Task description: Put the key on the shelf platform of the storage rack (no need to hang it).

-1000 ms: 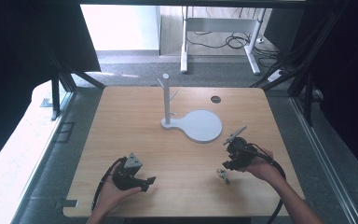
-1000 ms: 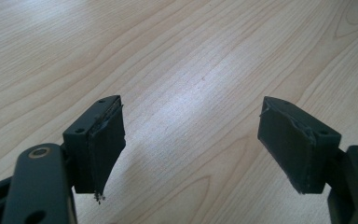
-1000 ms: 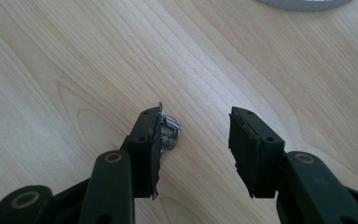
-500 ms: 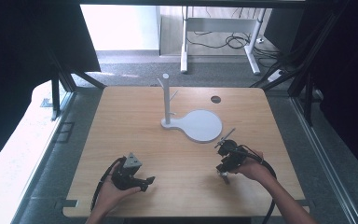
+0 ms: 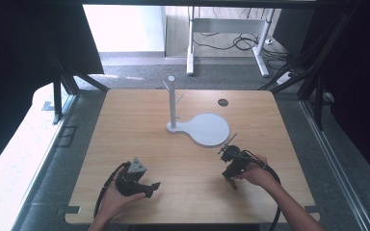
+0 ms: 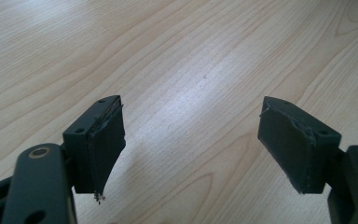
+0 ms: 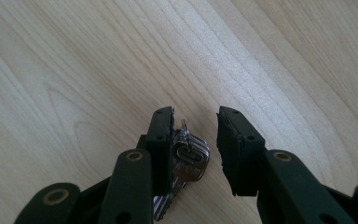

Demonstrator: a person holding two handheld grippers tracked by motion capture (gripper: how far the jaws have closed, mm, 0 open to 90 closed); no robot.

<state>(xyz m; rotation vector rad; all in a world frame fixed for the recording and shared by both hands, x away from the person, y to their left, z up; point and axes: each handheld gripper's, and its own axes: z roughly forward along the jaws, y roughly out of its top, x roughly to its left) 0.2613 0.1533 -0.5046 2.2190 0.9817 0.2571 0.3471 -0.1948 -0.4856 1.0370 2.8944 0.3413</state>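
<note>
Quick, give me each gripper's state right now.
Left gripper: open, nothing between its jaws.
Right gripper: jaws just been closing around the keys, gap remains, not yet clamped.

Daylight poured in from a bright, overexposed opening beyond the far edge of the bench, leaving the surroundings on both sides nearly black. The high view was soft and slightly grainy, with faint short shadows. In both gripper views the wood grain showed a pale sheen of glare, and nearby black parts looked slightly soft.
</note>
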